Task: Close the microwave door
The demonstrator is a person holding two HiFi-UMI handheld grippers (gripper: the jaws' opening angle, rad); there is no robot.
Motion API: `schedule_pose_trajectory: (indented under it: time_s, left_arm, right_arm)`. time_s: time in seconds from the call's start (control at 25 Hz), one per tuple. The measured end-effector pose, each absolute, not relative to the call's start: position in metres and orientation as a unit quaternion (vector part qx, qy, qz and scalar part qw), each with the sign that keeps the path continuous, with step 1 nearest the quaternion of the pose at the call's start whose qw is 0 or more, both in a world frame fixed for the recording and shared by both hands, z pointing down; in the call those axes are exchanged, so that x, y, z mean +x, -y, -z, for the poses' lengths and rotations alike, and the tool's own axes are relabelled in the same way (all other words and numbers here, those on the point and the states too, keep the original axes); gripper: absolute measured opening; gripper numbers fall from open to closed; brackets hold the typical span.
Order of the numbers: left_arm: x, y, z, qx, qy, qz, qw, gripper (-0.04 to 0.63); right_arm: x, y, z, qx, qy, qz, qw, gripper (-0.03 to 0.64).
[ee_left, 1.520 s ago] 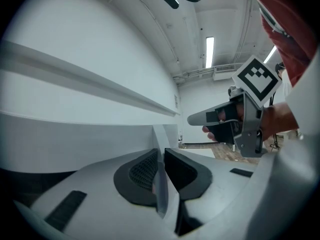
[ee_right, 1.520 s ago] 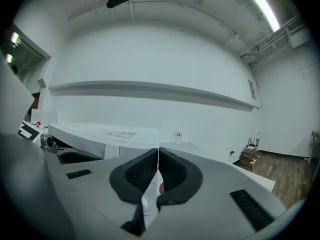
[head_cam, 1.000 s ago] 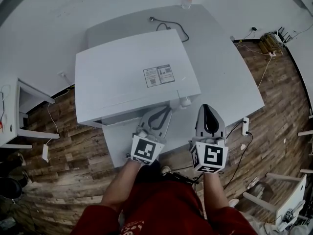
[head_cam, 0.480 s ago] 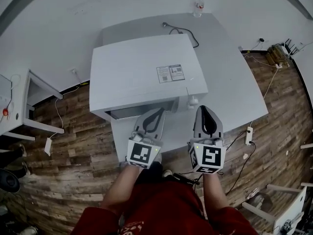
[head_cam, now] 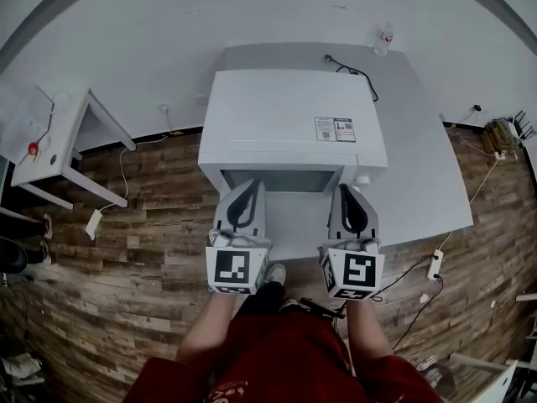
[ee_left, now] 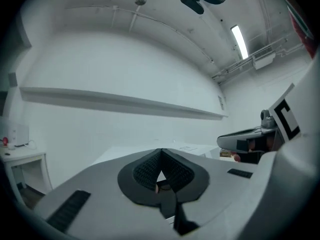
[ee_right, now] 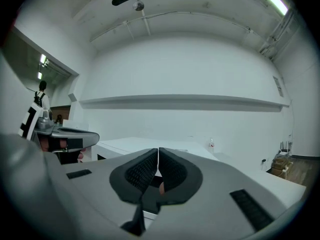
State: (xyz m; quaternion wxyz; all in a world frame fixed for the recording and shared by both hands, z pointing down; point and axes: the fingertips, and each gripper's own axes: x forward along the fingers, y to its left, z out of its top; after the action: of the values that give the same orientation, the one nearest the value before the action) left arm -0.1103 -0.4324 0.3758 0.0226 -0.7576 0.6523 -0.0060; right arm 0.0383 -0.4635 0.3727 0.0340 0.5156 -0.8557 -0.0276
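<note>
A white box-shaped microwave (head_cam: 285, 124) stands on a grey counter (head_cam: 419, 166), and its front shows as a dark strip under the near edge of its top. As far as the head view tells, the door lies flat in line with that front. A small printed label (head_cam: 334, 129) sits on the microwave's top, towards its right side.

The left claw (head_cam: 250, 185) is just before the microwave's front at its left half and points at it. It is clenched: its ribbed black pads (ee_left: 146, 171) meet at the tip with nothing between them. The right claw (head_cam: 346, 190) is just before the right end of the microwave's front, level with the left claw. It is clenched too, its pads (ee_right: 142, 171) drawn together to a hairline, and empty.

Behind the microwave, a black power cable (head_cam: 352, 70) trails on the counter and a clear plastic bottle (head_cam: 384, 36) stands at the far edge. Well to the microwave's left, a small white side table (head_cam: 59, 154) stands on the wooden plank floor (head_cam: 151, 250).
</note>
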Motion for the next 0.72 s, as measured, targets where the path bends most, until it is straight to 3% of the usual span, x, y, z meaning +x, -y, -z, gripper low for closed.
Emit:
schedule_pose_trajectory:
  time_s: [0.72]
  left_arm:
    - [-0.173,0.374,-0.351,-0.665,-0.745,0.002,0.048,0.026]
  right_arm:
    - [-0.026,0.425,-0.358,0.448,0.892,0.049,0.018,0.028]
